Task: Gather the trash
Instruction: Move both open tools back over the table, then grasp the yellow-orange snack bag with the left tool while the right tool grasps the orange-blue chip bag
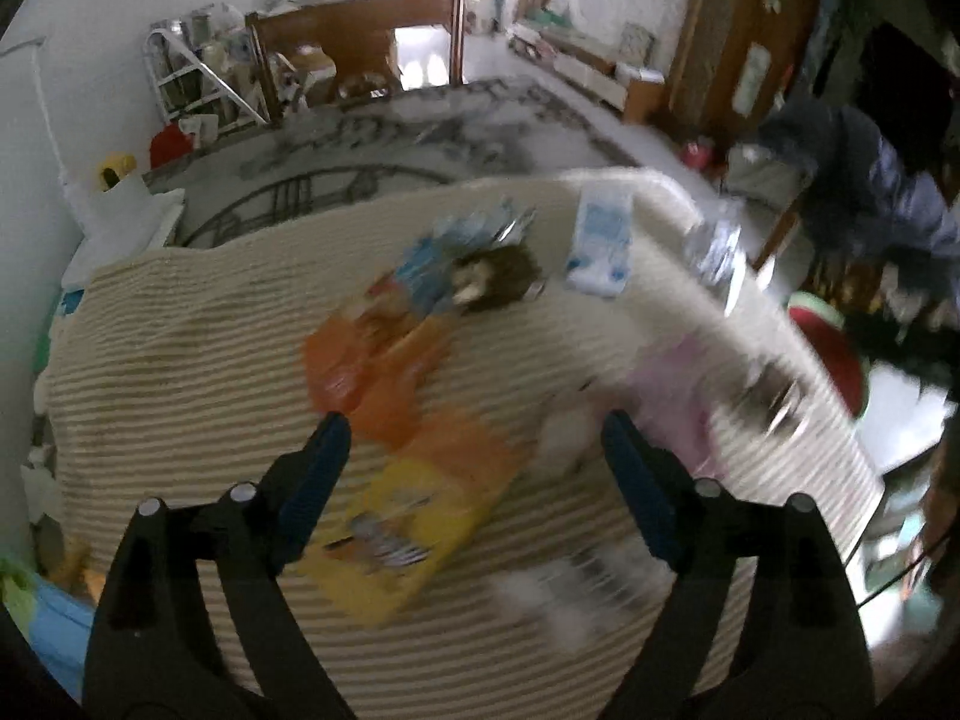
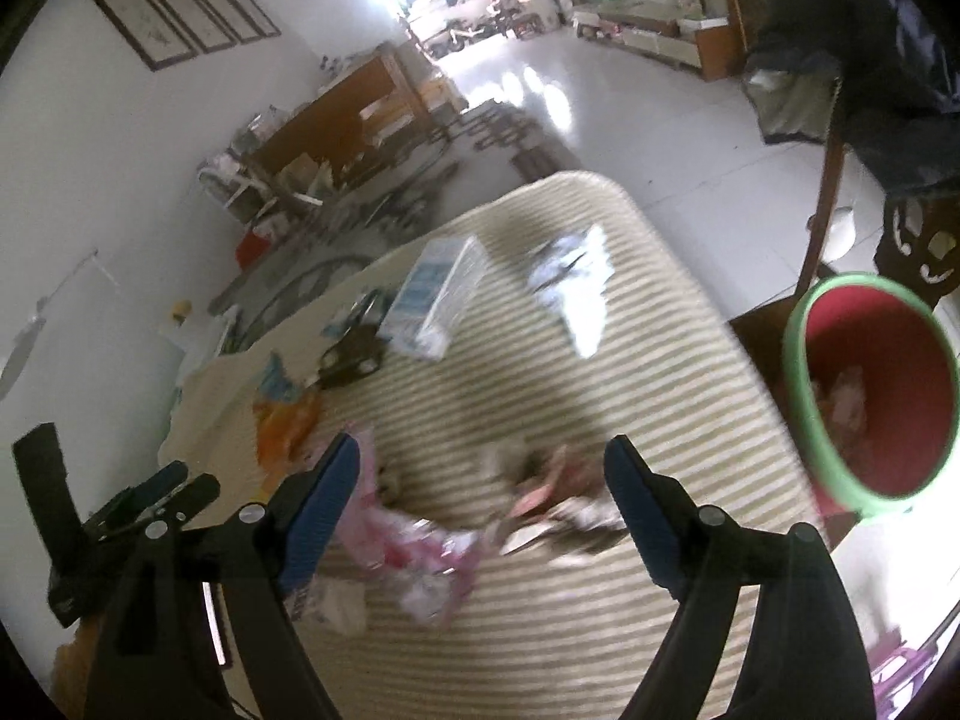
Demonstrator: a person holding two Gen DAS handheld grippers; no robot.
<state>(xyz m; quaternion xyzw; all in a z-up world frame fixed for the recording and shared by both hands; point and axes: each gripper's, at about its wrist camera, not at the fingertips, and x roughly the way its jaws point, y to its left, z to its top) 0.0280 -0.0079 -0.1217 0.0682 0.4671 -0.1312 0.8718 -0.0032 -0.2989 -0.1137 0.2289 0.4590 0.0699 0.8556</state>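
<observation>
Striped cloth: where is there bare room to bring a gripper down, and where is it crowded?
Bare stripes run between the crumpled white wrapper and the red bin, and on the cloth's left side beside the orange packet. It is crowded under the right gripper, around the pink wrapper, and under the left gripper, over the yellow packet.

Motion-blurred wrappers (image 1: 414,498) on the striped cloth (image 1: 180,372), print illegible; bin (image 2: 870,396) contents indistinct.
</observation>
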